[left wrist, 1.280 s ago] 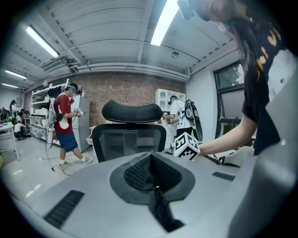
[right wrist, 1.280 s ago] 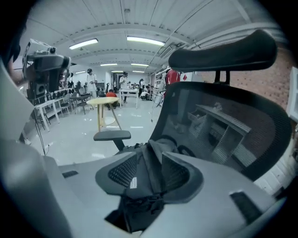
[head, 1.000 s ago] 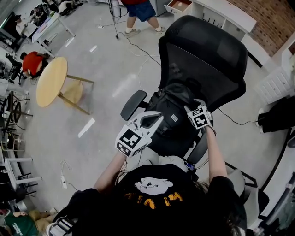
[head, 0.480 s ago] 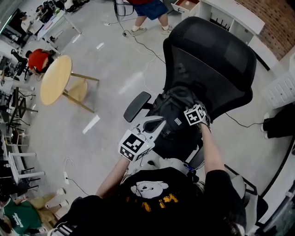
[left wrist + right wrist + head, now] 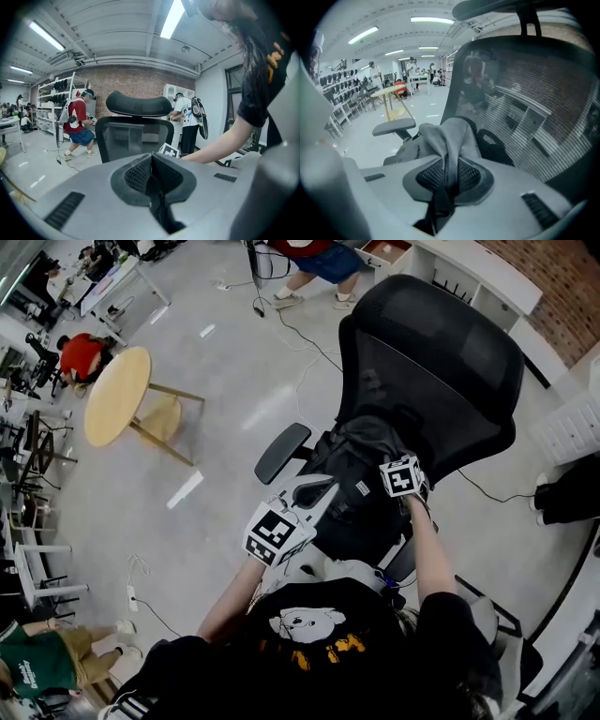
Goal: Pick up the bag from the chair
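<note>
A black bag [image 5: 349, 479] lies on the seat of a black mesh office chair [image 5: 433, 367]. My right gripper [image 5: 392, 461] is at the bag's top, by the backrest. In the right gripper view it [image 5: 449, 174] is shut on a fold of the bag's grey fabric [image 5: 457, 133], which rises from between the pads, with the mesh backrest [image 5: 534, 117] just behind. My left gripper [image 5: 322, 489] hovers over the bag's near left side. In the left gripper view its pads [image 5: 151, 176] are pressed together with nothing visible between them, facing the chair's backrest [image 5: 133, 136].
The chair's left armrest [image 5: 281, 451] sticks out beside the bag. A round wooden table [image 5: 117, 409] stands to the left on the grey floor, and cables [image 5: 300, 334] trail behind the chair. A person [image 5: 314, 259] stands at the back, and white cabinets [image 5: 562, 423] line the right.
Both grippers stay nearly where they were over the bag. The person at the back has stepped to the right.
</note>
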